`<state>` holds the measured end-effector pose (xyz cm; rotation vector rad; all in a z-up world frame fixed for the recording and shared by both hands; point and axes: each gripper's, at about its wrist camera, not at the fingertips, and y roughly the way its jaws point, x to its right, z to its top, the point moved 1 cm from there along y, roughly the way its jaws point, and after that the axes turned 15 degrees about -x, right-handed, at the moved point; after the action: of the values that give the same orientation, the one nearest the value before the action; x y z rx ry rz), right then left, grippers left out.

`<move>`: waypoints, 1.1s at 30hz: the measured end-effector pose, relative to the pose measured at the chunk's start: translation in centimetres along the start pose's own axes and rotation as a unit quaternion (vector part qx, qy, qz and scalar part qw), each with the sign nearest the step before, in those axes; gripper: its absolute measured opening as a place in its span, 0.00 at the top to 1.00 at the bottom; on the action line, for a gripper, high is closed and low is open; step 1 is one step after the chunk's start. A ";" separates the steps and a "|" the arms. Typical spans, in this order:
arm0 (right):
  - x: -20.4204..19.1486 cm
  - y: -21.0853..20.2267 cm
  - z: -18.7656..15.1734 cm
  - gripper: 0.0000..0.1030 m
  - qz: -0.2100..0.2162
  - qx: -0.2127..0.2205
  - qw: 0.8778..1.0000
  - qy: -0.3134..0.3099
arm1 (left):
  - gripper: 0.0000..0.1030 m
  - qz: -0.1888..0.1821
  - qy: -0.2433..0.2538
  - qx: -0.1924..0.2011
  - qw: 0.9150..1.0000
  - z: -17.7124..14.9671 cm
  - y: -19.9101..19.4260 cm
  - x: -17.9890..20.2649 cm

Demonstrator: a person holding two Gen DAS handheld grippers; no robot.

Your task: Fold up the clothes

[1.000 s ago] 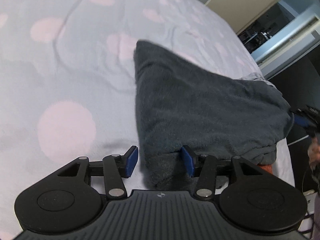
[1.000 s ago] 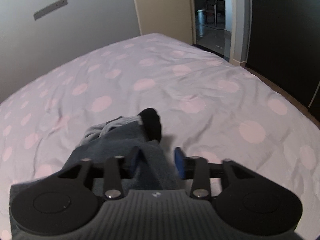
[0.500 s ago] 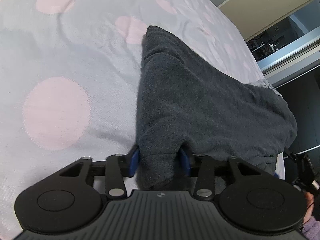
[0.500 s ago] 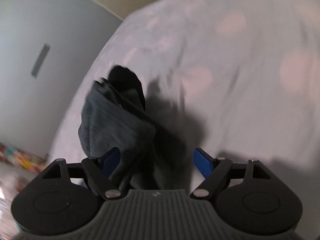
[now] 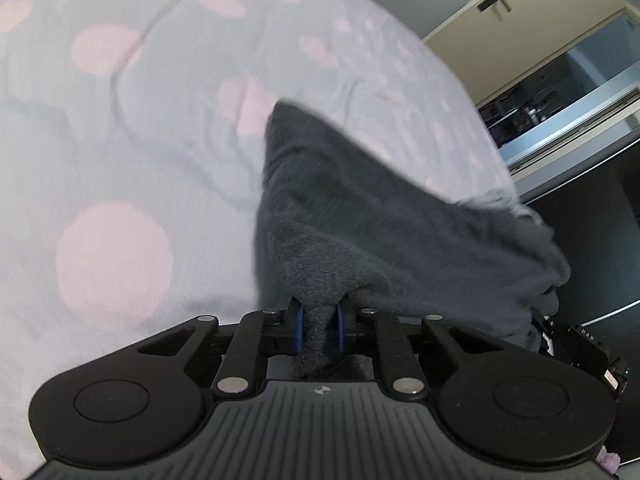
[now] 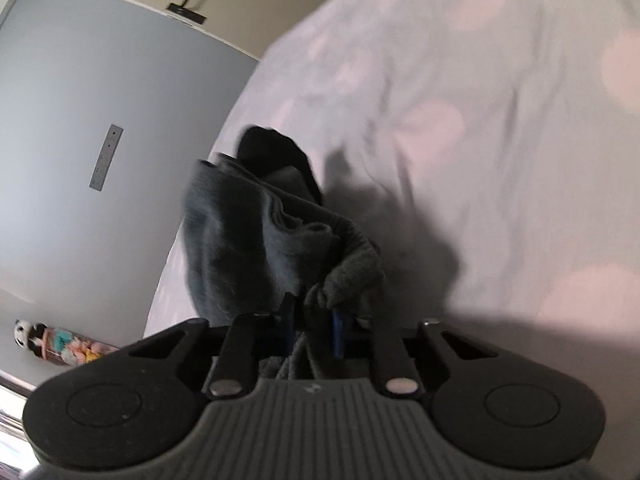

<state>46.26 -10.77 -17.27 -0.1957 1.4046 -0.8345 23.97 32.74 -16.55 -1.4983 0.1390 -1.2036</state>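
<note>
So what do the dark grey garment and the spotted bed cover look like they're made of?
The dark grey garment looks like fleece or brushed knit: matte, with a fuzzy nap, bunching softly where the left claw closes on it. The bed cover looks like thin woven cotton or similar: smooth, pale grey with printed pink dots, creasing in fine wrinkles. The exact fibre of either cannot be told.

Both tongs, left (image 5: 319, 328) and right (image 6: 312, 330), were apart and are now closing on the dark garment (image 5: 360, 232) (fabric bunched between each pair)
</note>
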 end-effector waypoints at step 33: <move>-12.4 -3.9 -31.2 0.90 -0.066 -0.200 0.978 -0.012 | 0.85 0.118 -0.116 -0.001 0.986 -16.1 -27.6 -20.8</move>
<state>16.87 4.91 -11.57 -0.6113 1.5386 -0.6459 -11.48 45.17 -9.86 -1.5641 0.1568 -0.8344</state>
